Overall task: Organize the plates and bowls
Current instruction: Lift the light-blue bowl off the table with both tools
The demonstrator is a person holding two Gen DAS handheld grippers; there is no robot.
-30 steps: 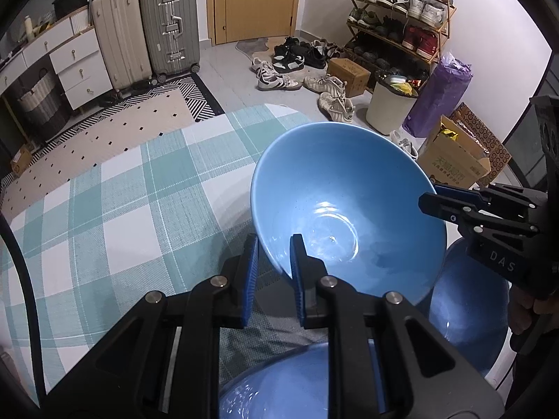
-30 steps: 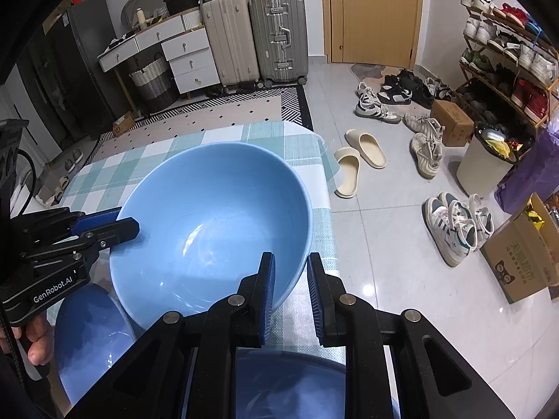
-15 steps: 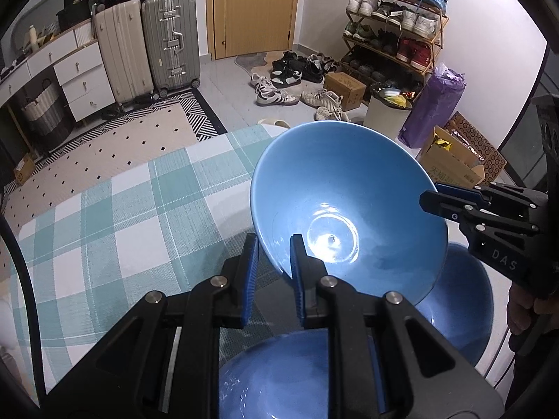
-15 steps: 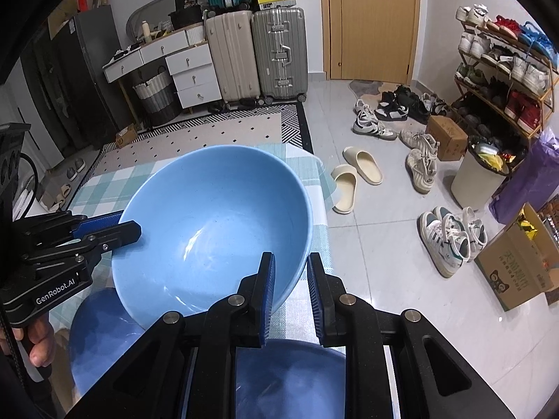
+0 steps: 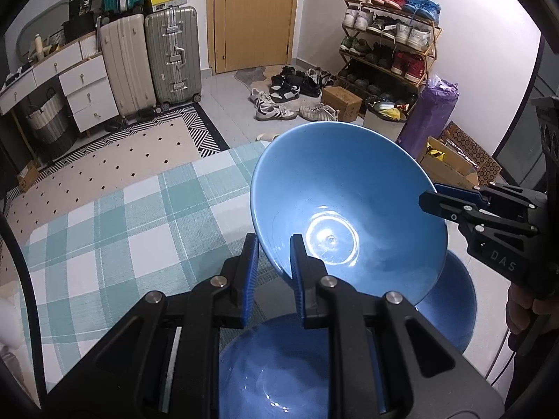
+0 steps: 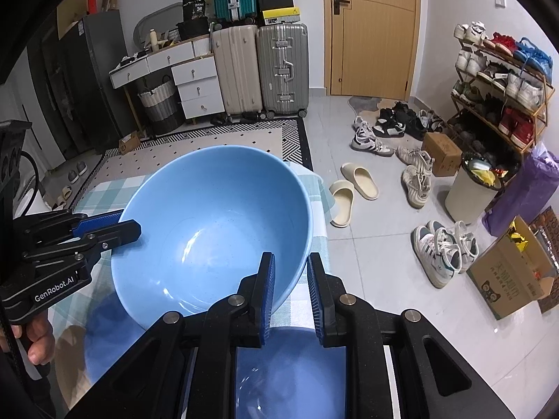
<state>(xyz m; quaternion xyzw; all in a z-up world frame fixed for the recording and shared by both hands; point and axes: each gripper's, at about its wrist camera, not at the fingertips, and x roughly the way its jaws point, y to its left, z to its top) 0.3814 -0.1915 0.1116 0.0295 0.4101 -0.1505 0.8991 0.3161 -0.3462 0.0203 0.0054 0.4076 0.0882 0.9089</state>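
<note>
Left claw (image 5: 274,262) and right claw (image 6: 290,279) each grip opposite rims of one blue bowl (image 5: 346,209), held tilted above the checked surface (image 5: 115,230).

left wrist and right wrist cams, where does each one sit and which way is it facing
Left wrist: sits on the left gripper, looking along its fingers over the checked tablecloth toward the door; its fingers straddle the light blue bowl rim, and the right gripper enters from the right.
Right wrist: sits on the right gripper, facing the suitcases and shoe-strewn floor; the left gripper and a hand show at left.
Shared: both see the same raised bowl, gripped on opposite rims, and darker blue bowls below.
</note>
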